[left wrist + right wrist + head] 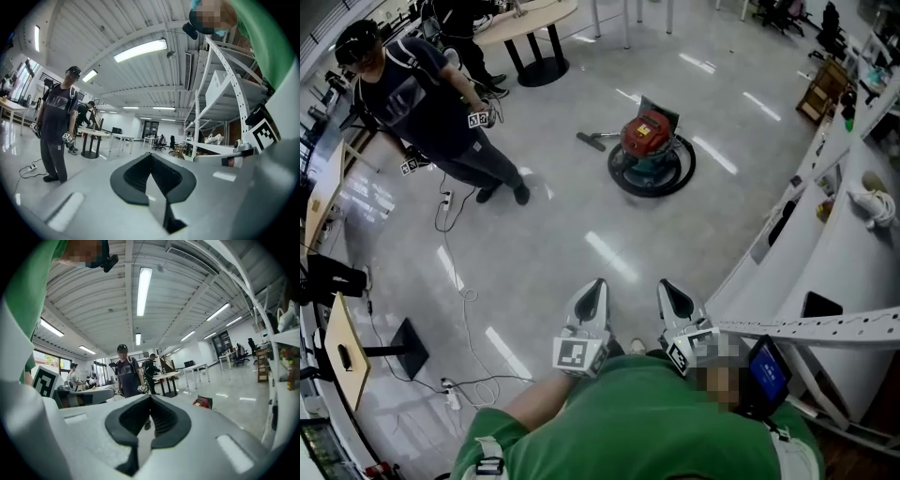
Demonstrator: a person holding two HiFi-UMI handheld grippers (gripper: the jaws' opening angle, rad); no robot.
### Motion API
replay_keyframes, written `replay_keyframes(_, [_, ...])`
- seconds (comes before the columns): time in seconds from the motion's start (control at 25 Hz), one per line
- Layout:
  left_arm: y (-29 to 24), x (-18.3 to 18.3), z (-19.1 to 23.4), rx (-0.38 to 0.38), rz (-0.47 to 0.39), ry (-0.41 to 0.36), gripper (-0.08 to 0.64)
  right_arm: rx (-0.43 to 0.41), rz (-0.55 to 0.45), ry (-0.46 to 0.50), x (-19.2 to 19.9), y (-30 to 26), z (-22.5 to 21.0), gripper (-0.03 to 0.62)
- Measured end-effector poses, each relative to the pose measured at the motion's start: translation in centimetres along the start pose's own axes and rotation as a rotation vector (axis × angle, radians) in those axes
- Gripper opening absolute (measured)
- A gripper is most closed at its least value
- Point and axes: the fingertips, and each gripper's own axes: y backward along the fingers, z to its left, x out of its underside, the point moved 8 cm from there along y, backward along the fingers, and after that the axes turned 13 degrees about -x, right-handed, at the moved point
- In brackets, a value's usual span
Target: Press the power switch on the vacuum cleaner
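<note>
The vacuum cleaner, a round canister with a red top and a dark teal base, stands on the grey floor far ahead, its nozzle lying to its left. It shows small and red in the right gripper view, and not at all in the left gripper view. My left gripper and right gripper are held side by side close to my chest. Both point forward, well short of the vacuum. The dark pads of each gripper meet at the tip with nothing between them.
A person in a dark shirt stands at the left with marker cubes in both hands. Cables and a power strip lie on the floor at the lower left. White shelving lines the right side. A round table stands at the back.
</note>
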Motion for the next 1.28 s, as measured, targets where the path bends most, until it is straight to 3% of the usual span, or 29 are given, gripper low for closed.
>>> replay_keyframes(0.72, [-13.5, -1.9, 8.3, 0.273, 0.035, 0.022, 0.006, 0.285, -0.039, 0.024, -2.0, -11.0, -1.9, 0.002])
replay_keyframes(1.0, [-16.4, -2.2, 11.4, 0.324, 0.044, 0.037, 0.006, 0.357, -0.053, 0.034, -2.2, -14.4, -1.7, 0.002])
replay_keyframes(1.28, [-18.6, -2.1, 11.5, 0.354, 0.059, 0.045, 0.006, 0.419, -0.050, 0.042, -2.6, -14.9, -3.0, 0.002])
